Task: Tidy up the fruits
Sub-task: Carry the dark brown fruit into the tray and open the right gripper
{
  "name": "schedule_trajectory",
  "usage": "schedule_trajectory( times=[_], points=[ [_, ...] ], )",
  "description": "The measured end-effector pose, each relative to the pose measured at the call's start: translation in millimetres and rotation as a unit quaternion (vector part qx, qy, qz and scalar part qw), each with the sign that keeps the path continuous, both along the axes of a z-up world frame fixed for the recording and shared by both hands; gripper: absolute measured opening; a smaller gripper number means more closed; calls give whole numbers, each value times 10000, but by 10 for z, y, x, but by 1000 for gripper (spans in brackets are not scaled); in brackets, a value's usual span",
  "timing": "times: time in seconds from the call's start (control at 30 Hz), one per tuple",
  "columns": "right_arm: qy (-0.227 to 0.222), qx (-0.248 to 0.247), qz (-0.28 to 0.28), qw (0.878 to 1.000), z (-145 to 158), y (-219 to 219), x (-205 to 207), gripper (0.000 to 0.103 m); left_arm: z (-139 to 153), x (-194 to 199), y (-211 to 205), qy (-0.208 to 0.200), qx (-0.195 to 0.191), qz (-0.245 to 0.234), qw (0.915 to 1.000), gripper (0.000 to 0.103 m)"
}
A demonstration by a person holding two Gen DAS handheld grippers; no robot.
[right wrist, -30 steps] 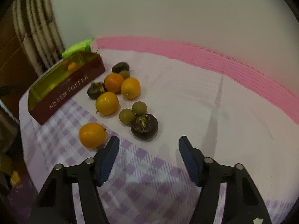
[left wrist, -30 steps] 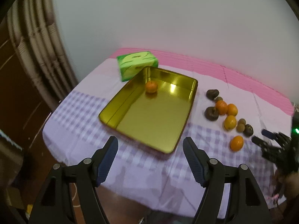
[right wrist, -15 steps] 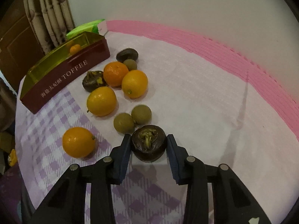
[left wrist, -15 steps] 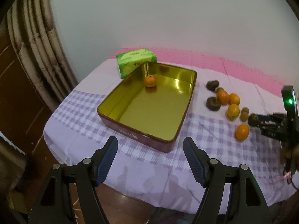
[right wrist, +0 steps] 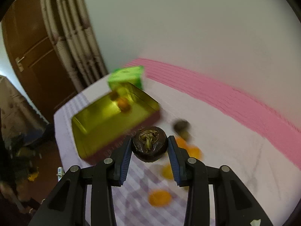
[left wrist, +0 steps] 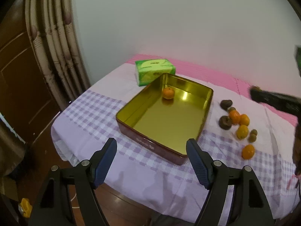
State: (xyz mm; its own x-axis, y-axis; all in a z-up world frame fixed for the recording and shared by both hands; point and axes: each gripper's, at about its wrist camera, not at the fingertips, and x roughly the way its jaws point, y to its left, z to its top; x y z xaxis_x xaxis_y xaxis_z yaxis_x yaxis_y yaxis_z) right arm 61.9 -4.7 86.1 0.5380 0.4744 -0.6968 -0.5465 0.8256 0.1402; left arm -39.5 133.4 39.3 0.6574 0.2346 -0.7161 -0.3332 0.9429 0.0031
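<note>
Table against a white wall, lilac check cloth [left wrist: 131, 156] with a pink strip at the back, curtain and wood door to the left. Change over the last second: right gripper [right wrist: 149, 146] went from wide open above the fruit pile, to clamped on the dark fruit [right wrist: 150, 145] on the cloth, to lifted clear with it, tin [right wrist: 112, 116] now ahead in its view and the background smeared by motion. So the pick is done and this looks like the carry leg to the tin. Dark fruit: round, brown-black, glossy skin, dried calyx facing the camera, pinched at its sides between both blue pads, sitting square. Tin [left wrist: 165, 116] is gold inside, red outside, holds one orange [left wrist: 168, 93] near the far wall, green tissue box [left wrist: 155, 71] just behind it. Left gripper [left wrist: 151, 160] hangs wide open and empty at the table's near edge. Remaining on the cloth right of the tin: two dark fruits, four oranges, a few small green-brown ones.
</note>
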Motion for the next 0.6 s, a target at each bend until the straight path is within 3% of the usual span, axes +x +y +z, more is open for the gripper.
schedule_trajectory(
  times=[0.23, 0.6],
  points=[
    [230, -463, 225, 9984, -215, 795, 491, 35, 1, 19, 49, 31, 24, 2, 10000, 76],
    [614, -863, 133, 9943, -580, 1266, 894, 35, -49, 51, 206, 175, -86, 225, 9996, 81]
  ],
)
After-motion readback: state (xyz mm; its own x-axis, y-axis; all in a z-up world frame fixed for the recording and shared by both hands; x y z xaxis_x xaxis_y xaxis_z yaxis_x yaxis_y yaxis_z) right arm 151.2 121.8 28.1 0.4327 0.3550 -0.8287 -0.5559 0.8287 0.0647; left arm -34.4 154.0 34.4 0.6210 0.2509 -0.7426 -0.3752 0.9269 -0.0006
